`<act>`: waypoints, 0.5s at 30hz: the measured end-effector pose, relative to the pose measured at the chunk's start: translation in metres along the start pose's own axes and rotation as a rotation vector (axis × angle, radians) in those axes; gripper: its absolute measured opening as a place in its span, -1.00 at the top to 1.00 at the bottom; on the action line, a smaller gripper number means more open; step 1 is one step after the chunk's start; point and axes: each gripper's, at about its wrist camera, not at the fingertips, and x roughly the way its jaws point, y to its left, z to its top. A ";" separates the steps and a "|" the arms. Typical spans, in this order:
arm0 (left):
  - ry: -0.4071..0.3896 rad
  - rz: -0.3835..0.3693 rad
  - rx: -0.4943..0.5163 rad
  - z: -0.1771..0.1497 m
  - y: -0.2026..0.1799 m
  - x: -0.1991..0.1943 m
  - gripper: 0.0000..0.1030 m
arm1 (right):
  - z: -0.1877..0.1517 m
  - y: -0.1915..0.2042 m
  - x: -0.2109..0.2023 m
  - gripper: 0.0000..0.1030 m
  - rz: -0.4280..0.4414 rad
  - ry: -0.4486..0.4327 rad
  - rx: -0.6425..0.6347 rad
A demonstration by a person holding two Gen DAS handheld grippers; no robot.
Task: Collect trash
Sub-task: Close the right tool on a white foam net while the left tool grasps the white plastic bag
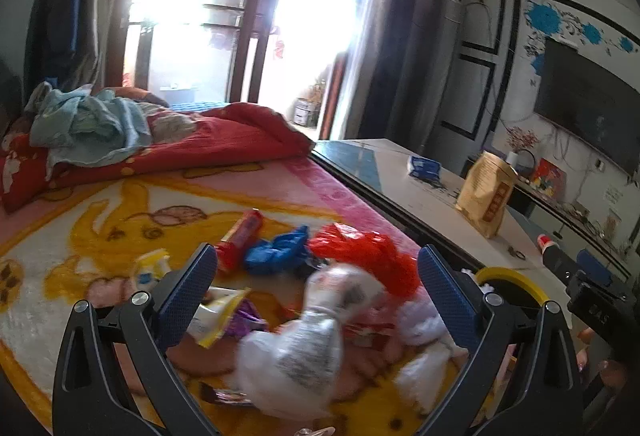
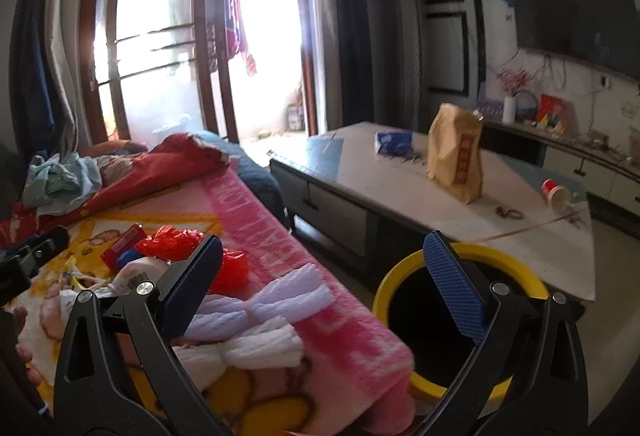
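Trash lies scattered on the blanket (image 1: 100,204) of the bed, and I judge it sits there simply waiting to be swept toward the bin. My left claw (image 1: 318,274) hangs wide over the heap with nothing between its pads; a blurred white plastic bag (image 1: 304,348) fills the gap at 6 o'clock in the left view, but whether it touches either pad I cannot tell. Behind it at 12 o'clock sit a red bag (image 1: 360,256), a blue wrapper (image 1: 276,252) and a red box (image 1: 240,236); a yellow-and-purple packet (image 1: 224,316) lies at 9 o'clock by the left pad.

My right claw (image 2: 324,270) is also spread wide and empty, straddling the bed's edge: white foam strips (image 2: 256,320) lie on the blanket at its 9 o'clock, and the yellow-rimmed bin (image 2: 404,268) stands on the floor at its 3 o'clock, just beside the bed. I reckon that keeps the carry short.

Beyond, the surface (image 2: 400,192) holds a paper bag (image 2: 456,156), a blue pack (image 2: 394,142) and a tipped red cup (image 2: 556,194). The overhanging blanket edge could snag a drop into the bin.
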 end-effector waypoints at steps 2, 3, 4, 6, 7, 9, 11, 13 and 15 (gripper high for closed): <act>0.005 0.017 -0.008 0.002 0.009 0.001 -0.88 | 0.002 0.002 0.012 -0.79 0.014 0.034 0.005; 0.015 0.026 -0.016 0.003 0.017 0.002 -0.88 | 0.003 0.003 0.019 -0.79 0.021 0.057 0.010; 0.019 0.028 -0.020 0.003 0.020 0.002 -0.88 | 0.002 0.004 0.024 -0.79 0.026 0.075 0.014; 0.035 0.025 -0.028 0.003 0.030 0.003 -0.88 | 0.001 0.005 0.038 -0.79 0.036 0.128 0.022; 0.046 0.021 -0.029 0.002 0.034 0.004 -0.88 | 0.000 0.004 0.046 -0.79 0.033 0.155 0.031; 0.071 0.005 -0.012 0.000 0.037 0.005 -0.88 | -0.002 0.005 0.057 -0.79 0.043 0.194 0.042; 0.089 -0.015 0.022 -0.005 0.036 0.006 -0.88 | -0.003 0.004 0.068 -0.79 0.038 0.232 0.054; 0.117 -0.051 0.046 -0.010 0.035 0.007 -0.88 | -0.005 0.003 0.080 -0.79 0.029 0.279 0.054; 0.162 -0.063 0.056 -0.016 0.033 0.013 -0.88 | -0.010 0.001 0.089 -0.79 0.041 0.311 0.072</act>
